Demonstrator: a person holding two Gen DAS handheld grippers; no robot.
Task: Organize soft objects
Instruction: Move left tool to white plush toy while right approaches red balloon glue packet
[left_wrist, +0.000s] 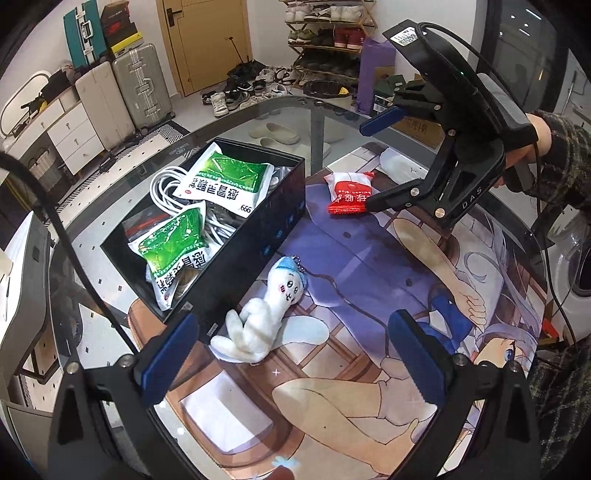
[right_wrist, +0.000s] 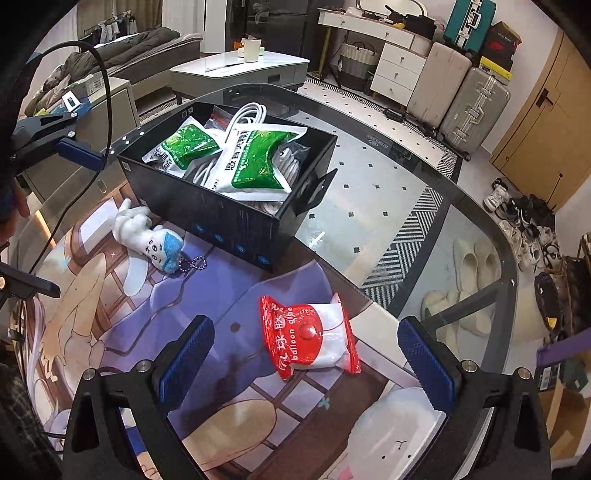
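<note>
Glass table with a printed mat serves as my work surface. Black box already holds two green sachets on white cables, so I read it as the collection bin. My right gripper is spread wide, empty, with the red packet between its fingers, seemingly lined up for a grasp; contact I cannot confirm. My left gripper is also wide open and empty, the white plush just ahead of its fingers, touching the box wall.
</note>
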